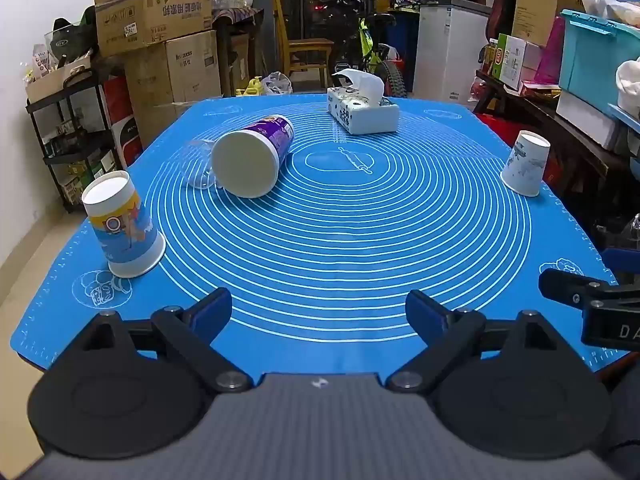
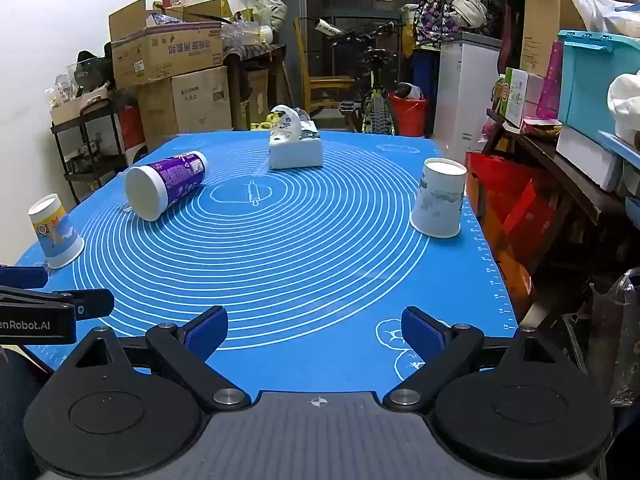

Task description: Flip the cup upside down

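Far left of you, brown cardboard boxes (image 1: 154, 16) are stacked against the white wall (image 1: 36, 4); a wooden chair (image 1: 306, 50) and a black bicycle (image 1: 368, 44) stand beyond, a white cabinet (image 1: 450, 48) far right.

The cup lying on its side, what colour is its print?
Purple print on the white tipped cup, clearest in the right wrist view.

A: The mat (image 1: 340, 240) is bright blue with pale concentric rings.

B: And the cup (image 1: 256, 156) at upper left of centre is white with a purple printed band; the tissue box (image 1: 362, 114) is white with dark specks.
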`<state>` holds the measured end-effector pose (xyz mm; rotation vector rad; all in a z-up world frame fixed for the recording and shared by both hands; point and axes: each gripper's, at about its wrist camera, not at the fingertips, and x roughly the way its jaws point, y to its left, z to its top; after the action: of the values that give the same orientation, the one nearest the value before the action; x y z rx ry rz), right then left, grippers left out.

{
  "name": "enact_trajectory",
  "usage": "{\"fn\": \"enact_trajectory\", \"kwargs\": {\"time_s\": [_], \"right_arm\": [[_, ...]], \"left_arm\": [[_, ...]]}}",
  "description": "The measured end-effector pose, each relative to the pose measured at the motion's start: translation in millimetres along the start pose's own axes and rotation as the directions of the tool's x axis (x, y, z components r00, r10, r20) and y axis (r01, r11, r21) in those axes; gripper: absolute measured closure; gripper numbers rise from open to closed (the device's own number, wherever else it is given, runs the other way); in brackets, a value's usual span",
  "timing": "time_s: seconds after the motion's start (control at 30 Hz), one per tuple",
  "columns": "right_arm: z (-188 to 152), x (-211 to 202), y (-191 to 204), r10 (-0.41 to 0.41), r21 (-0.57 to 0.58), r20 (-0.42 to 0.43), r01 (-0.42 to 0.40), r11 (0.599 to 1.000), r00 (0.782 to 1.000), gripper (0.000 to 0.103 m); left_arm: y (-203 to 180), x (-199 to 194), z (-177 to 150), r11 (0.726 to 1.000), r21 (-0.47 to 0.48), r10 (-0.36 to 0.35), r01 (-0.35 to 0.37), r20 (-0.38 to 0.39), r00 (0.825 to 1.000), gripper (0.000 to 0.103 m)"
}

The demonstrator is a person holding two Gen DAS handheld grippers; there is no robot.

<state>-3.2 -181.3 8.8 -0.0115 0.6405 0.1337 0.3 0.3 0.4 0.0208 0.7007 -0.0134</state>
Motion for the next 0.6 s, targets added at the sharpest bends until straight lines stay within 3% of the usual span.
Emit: {"fn": "enact_trajectory", "kwargs": {"time_s": [0.6], "right_arm": [[0.9,-0.9,-4.6,0.001,0.010,-0.001,-0.001,1.000,1.000,0.009]], "left_arm": [[-3.4,0.3,-2.1,1.000,0.014,-0.004,0.004,0.005,1.000,0.010]]}}
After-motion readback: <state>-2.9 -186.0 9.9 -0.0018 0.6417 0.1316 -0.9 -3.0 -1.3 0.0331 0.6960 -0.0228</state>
